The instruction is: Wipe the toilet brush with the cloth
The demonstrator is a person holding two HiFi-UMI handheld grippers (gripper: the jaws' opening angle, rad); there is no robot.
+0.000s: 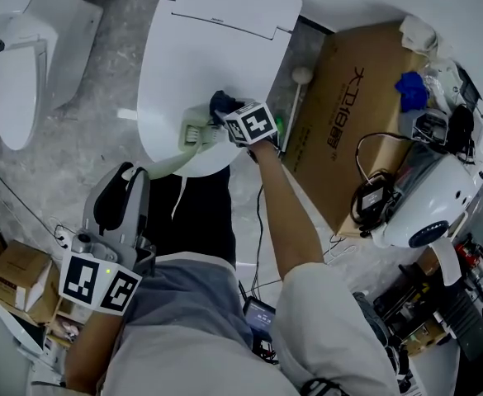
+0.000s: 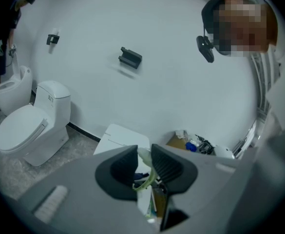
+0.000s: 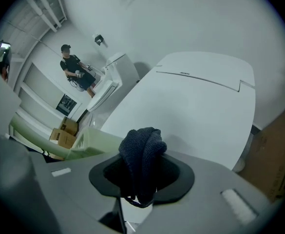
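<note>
Left gripper (image 2: 143, 166): jaws closed on the pale green handle of the toilet brush (image 1: 193, 132); the handle runs up from the gripper, and the brush head is held over the near edge of the closed white toilet lid (image 1: 216, 56). Right gripper (image 3: 142, 177): jaws clamped on a bunched dark blue cloth (image 3: 141, 152), which stands up above them; the cloth sits just beside the brush head, contact not confirmed. A second toilet (image 1: 18, 64) stands to the left; a cardboard box (image 1: 340, 130) lies to the right on the floor.
</note>
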